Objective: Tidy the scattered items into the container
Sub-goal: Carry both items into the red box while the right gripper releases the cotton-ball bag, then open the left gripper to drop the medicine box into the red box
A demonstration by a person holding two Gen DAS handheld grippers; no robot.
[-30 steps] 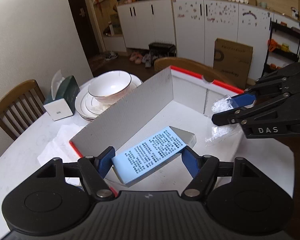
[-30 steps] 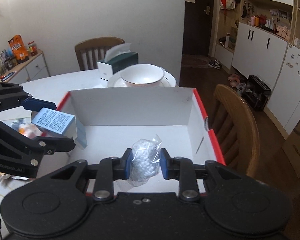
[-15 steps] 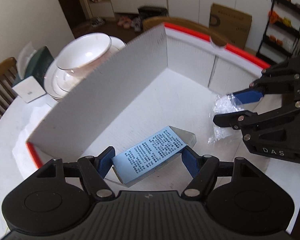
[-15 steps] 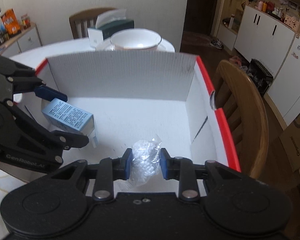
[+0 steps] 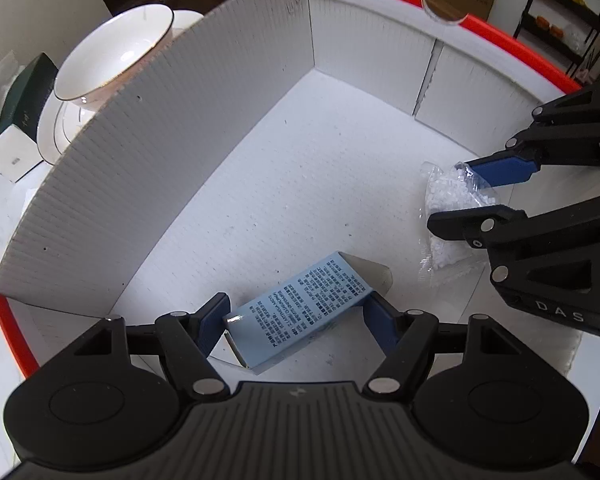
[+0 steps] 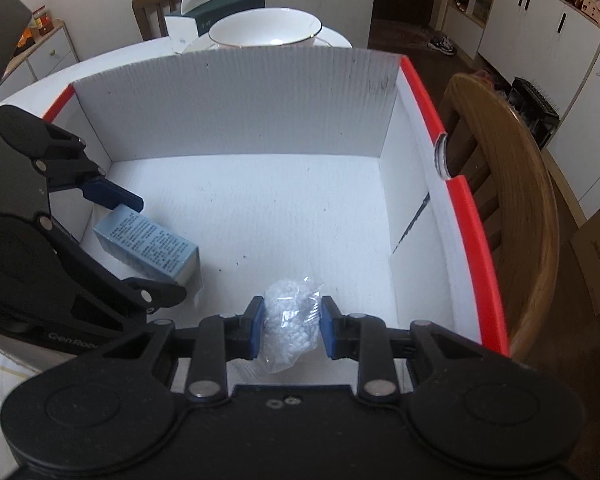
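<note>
Holding both grippers inside the box, we clamp the left gripper on a blue carton and the right gripper on a pellet bag, each between its fingers.

The white box interior is viewed closely from above by both wrist cameras, from adjoining sides; its floor is shared.

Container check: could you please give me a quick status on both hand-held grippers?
Left hand-held gripper shut on blue box. Right hand-held gripper shut on pellet bag. Both low inside white container. Nothing in the way.
</note>
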